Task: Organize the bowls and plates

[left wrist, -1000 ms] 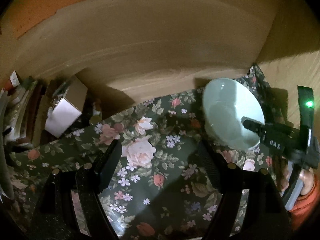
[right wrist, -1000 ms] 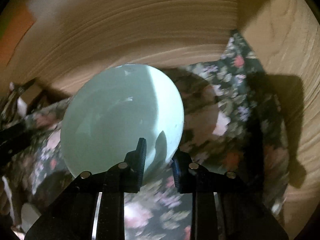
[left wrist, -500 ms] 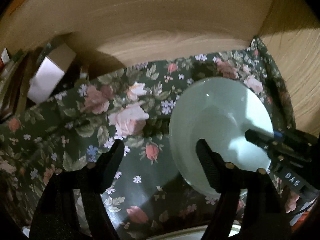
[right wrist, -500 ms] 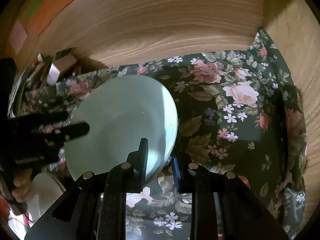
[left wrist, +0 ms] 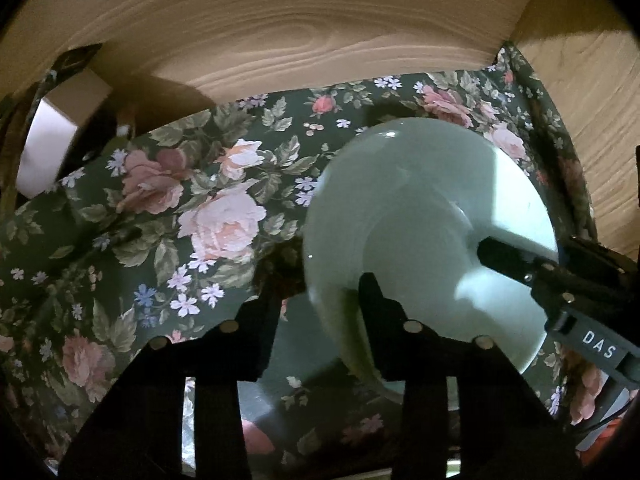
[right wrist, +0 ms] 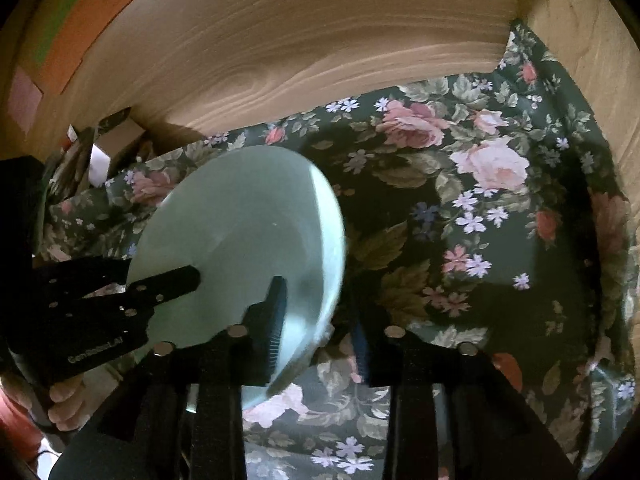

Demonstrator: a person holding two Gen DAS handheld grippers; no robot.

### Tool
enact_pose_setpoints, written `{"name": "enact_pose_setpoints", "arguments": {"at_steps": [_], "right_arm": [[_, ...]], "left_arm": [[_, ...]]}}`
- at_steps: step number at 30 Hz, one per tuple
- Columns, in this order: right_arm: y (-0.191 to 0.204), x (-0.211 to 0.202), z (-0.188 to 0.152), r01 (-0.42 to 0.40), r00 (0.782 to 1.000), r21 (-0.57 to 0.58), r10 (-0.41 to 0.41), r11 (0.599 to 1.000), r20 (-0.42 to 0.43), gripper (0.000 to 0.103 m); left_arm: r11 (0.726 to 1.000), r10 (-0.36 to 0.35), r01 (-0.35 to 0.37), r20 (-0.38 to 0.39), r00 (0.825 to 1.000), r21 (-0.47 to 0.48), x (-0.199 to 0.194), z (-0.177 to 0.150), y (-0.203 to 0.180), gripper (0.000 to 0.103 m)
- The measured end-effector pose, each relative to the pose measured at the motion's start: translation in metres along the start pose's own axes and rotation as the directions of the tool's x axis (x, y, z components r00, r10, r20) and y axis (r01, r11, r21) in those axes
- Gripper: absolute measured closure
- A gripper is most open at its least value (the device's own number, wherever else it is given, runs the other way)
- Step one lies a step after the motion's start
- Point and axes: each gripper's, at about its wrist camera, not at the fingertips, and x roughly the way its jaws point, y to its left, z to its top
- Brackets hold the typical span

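a: a moment ago your left gripper [left wrist: 318, 300] was wide open over bare flowered cloth [left wrist: 168, 200]. now its jaws are closing on the pale green bowl [left wrist: 420, 216], rim between them.

b: your right gripper [right wrist: 318, 312] stays shut tight on the other rim, so you can pass the tilted bowl soon.

The pale green bowl [left wrist: 420, 216], held at the right of the flowered cloth [left wrist: 168, 208] a second ago, has been carried toward the cloth's middle. The left gripper [left wrist: 320, 300] has been lowered onto the bowl's near rim, its jaws closing around that rim.
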Motion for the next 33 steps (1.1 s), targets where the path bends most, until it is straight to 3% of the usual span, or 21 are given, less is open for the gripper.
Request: {"name": "enact_pose_setpoints", "arguments": {"at_steps": [5, 12, 33], "right_arm": [[0.003, -0.002, 0.0, 0.005, 1.0, -0.014, -0.005, 1.0, 0.015, 0.084], [0.004, -0.008, -0.001, 0.002, 1.0, -0.017, -0.001, 1.0, 0.028, 0.084], [0.05, -0.067, -0.01, -0.006, 0.988, -0.095, 0.021, 0.995, 0.153, 0.084]], "left_arm": [[0.999, -0.023, 0.023, -0.004, 1.0, 0.023, 0.002, 0.001, -0.007, 0.082], [1.0, -0.025, 0.025, -0.003, 1.0, 0.018, -0.002, 0.0, -0.006, 0.082], [0.999, -0.023, 0.027, 0.17, 0.985, -0.024, -0.092, -0.033, 0.013, 0.082]]}}
